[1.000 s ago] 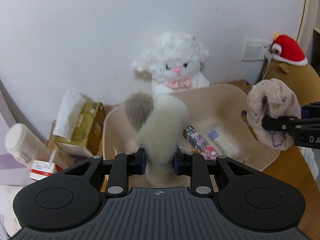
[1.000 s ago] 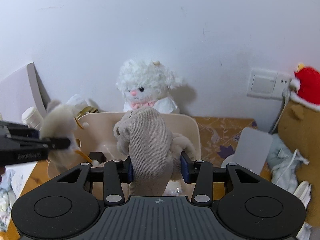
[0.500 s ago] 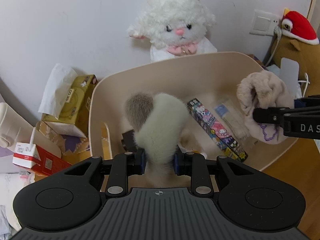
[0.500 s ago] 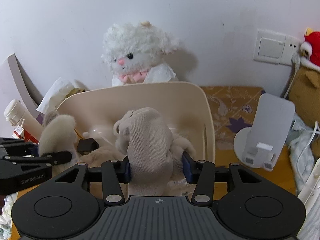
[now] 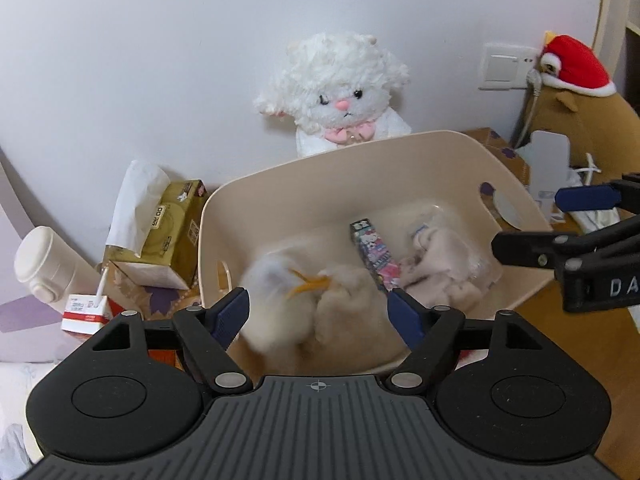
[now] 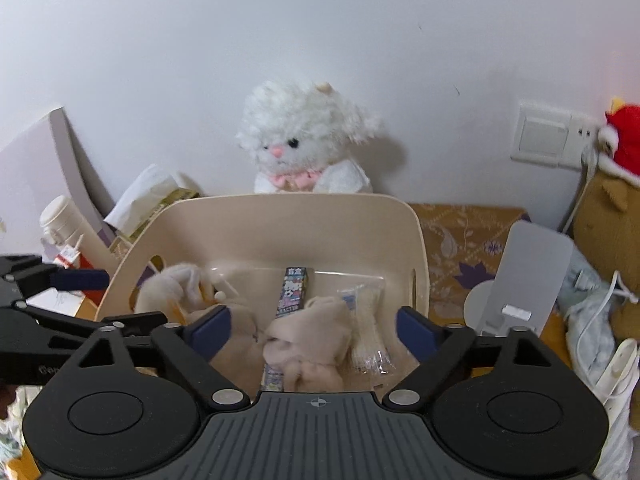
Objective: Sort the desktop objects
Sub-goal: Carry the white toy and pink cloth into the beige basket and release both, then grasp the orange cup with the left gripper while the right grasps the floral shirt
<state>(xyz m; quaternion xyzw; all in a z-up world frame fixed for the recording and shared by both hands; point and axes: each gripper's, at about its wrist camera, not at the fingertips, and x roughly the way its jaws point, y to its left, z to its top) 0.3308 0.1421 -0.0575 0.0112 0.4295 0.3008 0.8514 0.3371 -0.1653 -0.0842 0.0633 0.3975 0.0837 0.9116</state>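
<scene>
- Far left, a white bottle (image 5: 48, 260) leans against the wall, with a small red-and-white carton (image 5: 86, 312) and its straw just in front of it.
- Next along, a gold tissue box (image 5: 168, 232) stands with a tissue pulled up out of its top.
- The left gripper (image 5: 318, 316) hangs over the near-left part of the cream bin (image 5: 360, 160), its jaws opening wide. The fluffy white toy (image 5: 280, 304) lies blurred below and between the blue pads, and neither pad presses on it.
- In the middle of the bin floor a slim cartoon-printed box (image 6: 294, 290) lies lengthwise, beside a clear plastic packet (image 6: 366, 320).
- Behind the bin a white plush lamb (image 6: 300, 148) sits against the wall.
- The right gripper (image 6: 312, 330) is over the near-right part of the bin, jaws also opening. The beige cloth (image 6: 316, 336) lies crumpled in the bin between its pads, apart from both.
- To the right, a grey phone stand (image 6: 528, 276) sits on a patterned mat (image 6: 460, 236).
- Far right, a brown plush in a red hat (image 5: 576, 64) stands below a wall switch (image 6: 542, 134).
</scene>
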